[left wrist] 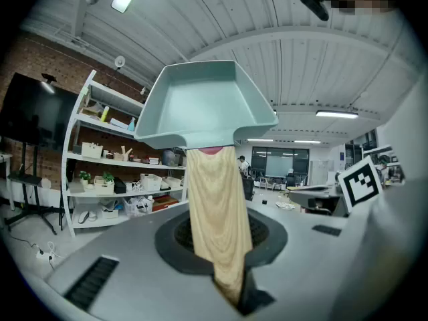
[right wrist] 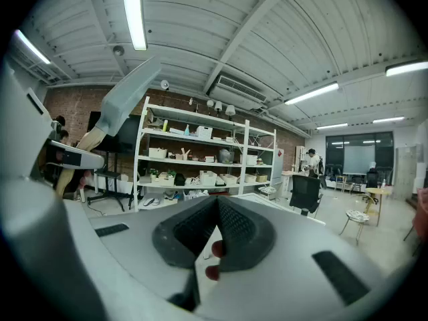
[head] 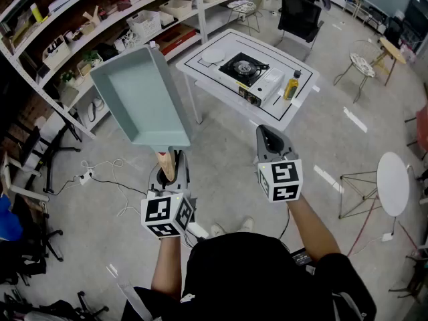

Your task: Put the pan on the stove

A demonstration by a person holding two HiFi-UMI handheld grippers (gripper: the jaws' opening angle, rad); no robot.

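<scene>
left gripper (head: pixel 170 171) clamps wooden handle (left wrist: pixel 215 219) of teal pan (head: pixel 140 95), held up toward 11 o'clock; right gripper (head: pixel 268 136) pinched closed, empty, forearm extended.

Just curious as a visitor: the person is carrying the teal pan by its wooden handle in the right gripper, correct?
Not quite. The teal pan is carried by its wooden handle in the left gripper, not the right. The left gripper view shows the handle clamped there.

Open floor (head: pixel 227 159) is left before the bench (head: pixel 200 79). The stove (head: pixel 244 67) top is left bare, flanked by a plate (head: pixel 212 56) and a bottle (head: pixel 291 85); shelving (head: pixel 100 32) is set leftward.
</scene>
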